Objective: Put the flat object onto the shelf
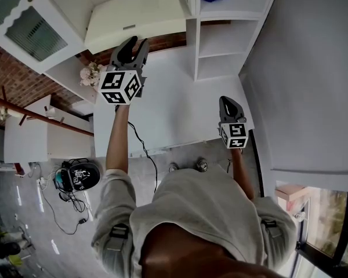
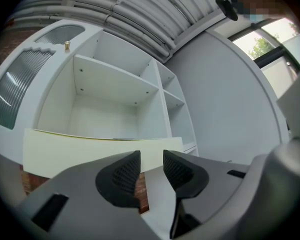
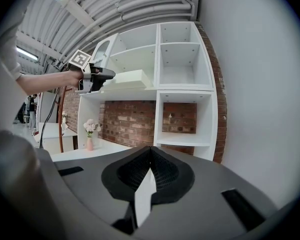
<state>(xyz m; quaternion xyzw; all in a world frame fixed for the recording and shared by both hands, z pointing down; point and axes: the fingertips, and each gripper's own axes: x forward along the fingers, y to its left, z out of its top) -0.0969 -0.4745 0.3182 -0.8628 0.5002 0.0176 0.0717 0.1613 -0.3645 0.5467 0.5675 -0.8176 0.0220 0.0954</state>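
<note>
White shelf (image 3: 182, 59): one flat board (image 3: 132, 78); left gripper (image 1: 138, 42), right gripper (image 1: 228, 101).

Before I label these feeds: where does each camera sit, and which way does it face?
Head view: on the head, steeply down over table and shelf unit; torso, arms, left gripper, right gripper show.
Left gripper view: rides that gripper, faces the flat board on the shelf; jaws apart.
Right gripper view: rides that gripper, faces the shelf unit; jaws together, left arm shows.
All three share the board.
</note>
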